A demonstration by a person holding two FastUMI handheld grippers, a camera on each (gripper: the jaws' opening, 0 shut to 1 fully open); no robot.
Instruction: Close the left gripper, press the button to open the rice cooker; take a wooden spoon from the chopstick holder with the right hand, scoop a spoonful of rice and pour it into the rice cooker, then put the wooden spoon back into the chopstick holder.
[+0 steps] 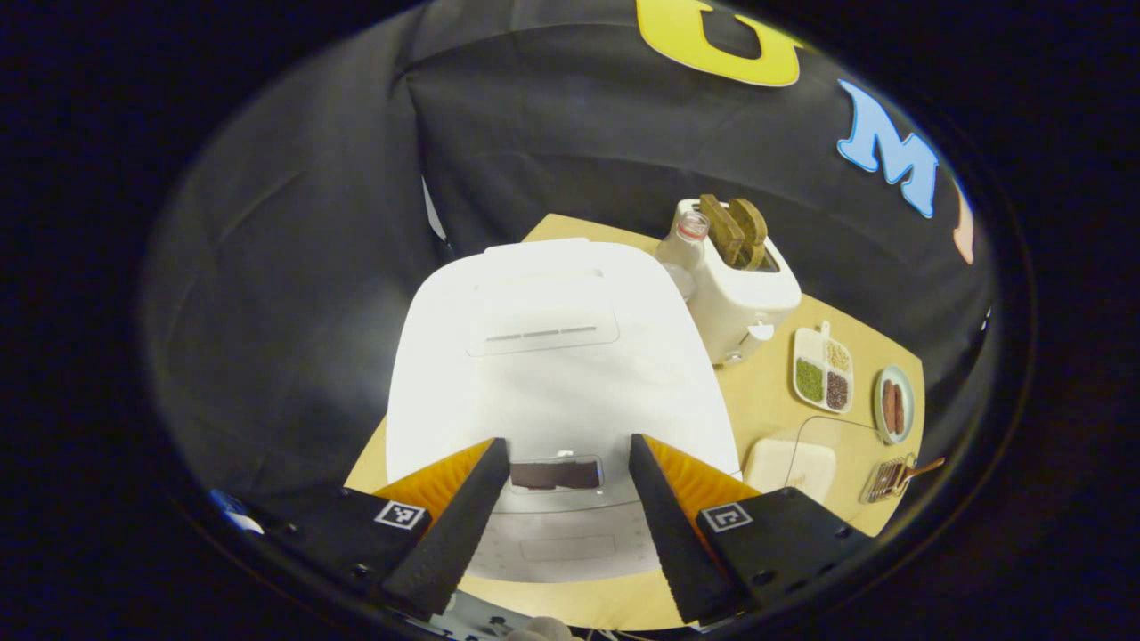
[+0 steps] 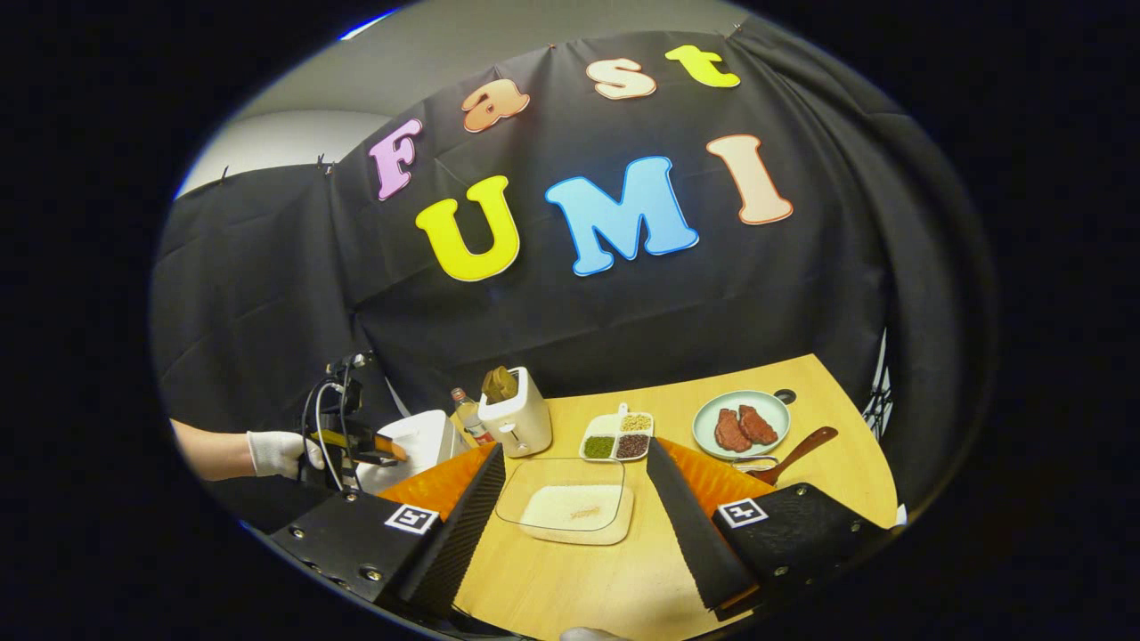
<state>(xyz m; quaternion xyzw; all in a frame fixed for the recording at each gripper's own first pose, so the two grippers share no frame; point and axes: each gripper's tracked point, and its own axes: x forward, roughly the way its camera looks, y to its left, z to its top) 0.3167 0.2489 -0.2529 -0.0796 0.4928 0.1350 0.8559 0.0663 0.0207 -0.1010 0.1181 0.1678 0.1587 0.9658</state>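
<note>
The left tool [image 1: 561, 525] hung just above the near edge of the white, rounded-square rice cooker [image 1: 543, 356], its fingers spread wide apart with nothing between them. Framed in the gap between them lay the cooker's small dark rectangular front panel [image 1: 555, 474], and nearer still a pale recessed bar [image 1: 567, 547] — probably the release button, though the left gripper view did not make that certain. The lid was down. The cooker therefore lay straight ahead of and below this tool, so the coming move seemed to turn on bringing the fingers together first, then pressing down along that same line.

The right tool [image 2: 570, 525] was also spread and empty, poised over the light wooden tabletop [image 2: 828, 481]. Directly beyond its fingers sat a clear shallow rectangular dish holding pale rice [image 2: 570, 509]. The brown wooden spoon [image 2: 795, 452] lay to the far right, its handle angled up and away to the right, beside what looked like the chopstick holder — too small to tell. The right tool was nearer to it by far.

In the right gripper view a white-gloved hand [image 2: 278, 452] held the left tool [image 2: 361, 443] at the cooker's edge, well to the left.
</note>
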